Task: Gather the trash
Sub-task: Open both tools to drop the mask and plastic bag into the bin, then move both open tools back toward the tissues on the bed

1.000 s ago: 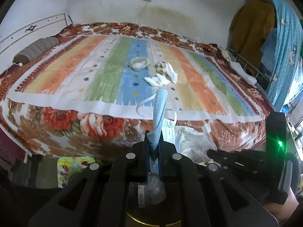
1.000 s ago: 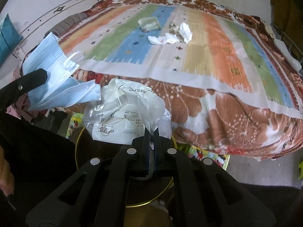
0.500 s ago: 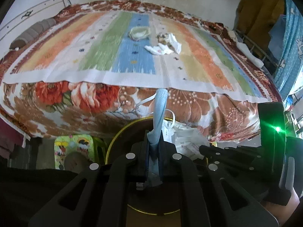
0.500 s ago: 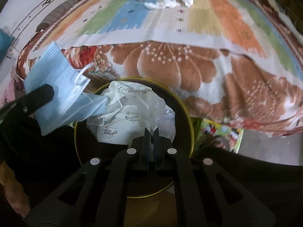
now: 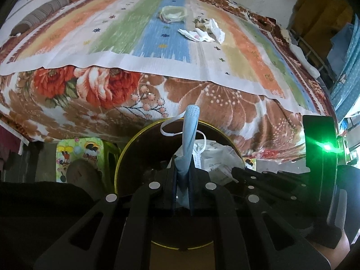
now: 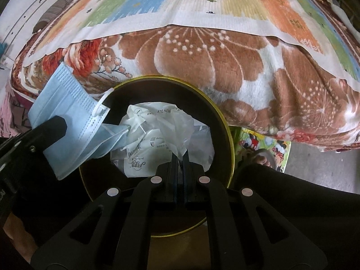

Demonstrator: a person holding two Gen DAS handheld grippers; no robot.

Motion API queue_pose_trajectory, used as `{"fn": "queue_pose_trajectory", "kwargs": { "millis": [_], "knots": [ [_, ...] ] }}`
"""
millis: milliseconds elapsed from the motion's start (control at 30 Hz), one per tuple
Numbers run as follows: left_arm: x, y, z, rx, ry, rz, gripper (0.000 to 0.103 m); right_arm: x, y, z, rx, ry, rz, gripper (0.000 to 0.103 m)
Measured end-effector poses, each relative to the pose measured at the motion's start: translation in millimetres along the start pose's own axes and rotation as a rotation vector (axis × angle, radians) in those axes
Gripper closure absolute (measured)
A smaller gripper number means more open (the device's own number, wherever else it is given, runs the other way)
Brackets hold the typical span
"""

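Left gripper (image 5: 182, 173): jaws clamped on a pleated blue surgical face mask (image 5: 188, 139), held above the round dark bin with a gold rim (image 5: 126, 155). Right gripper (image 6: 179, 160): jaws closed on a crumpled white printed plastic bag (image 6: 162, 132), over the bin mouth. More white scraps (image 5: 202, 32) lie on the striped bedcover (image 5: 101, 36).

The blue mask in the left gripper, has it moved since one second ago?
Yes. The blue mask came down: earlier it stood against the bed top, now it hangs over the gold-rimmed bin, held by the left gripper.
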State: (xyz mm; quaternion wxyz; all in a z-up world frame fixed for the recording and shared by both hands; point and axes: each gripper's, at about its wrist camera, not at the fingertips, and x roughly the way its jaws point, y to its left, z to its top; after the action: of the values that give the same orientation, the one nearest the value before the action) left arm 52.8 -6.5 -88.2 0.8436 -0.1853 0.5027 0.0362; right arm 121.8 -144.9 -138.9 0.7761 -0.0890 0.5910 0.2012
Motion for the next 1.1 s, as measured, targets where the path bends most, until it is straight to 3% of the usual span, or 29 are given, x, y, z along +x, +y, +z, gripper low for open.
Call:
{"fn": "queue_pose_trajectory", "kwargs": {
  "millis": [33,67,133,500,700,1100],
  "knots": [
    [1,1,1,-0.006,0.005,-0.002,0.089,0,0,0,0.003,0.003,0.004,0.098],
    [3,2,1,-0.017,0.023,-0.014,0.068,-1,-1,0,0.009,0.001,0.011,0.095],
    [7,5,1,-0.049,0.046,-0.041,0.051,-5,-1,0,0.009,-0.014,0.021,0.073],
    [-2,12,8,-0.074,-0.001,-0.01,0.046,-30,-14,5,0.069,-0.087,0.094,0.062],
    [-6,13,15,-0.058,-0.013,-0.007,0.041,-50,-16,11,0.056,-0.158,0.112,0.051],
    [-19,13,49,-0.038,-0.107,0.062,0.019,-82,-42,43,0.097,-0.257,0.109,0.027]
  ]
}}
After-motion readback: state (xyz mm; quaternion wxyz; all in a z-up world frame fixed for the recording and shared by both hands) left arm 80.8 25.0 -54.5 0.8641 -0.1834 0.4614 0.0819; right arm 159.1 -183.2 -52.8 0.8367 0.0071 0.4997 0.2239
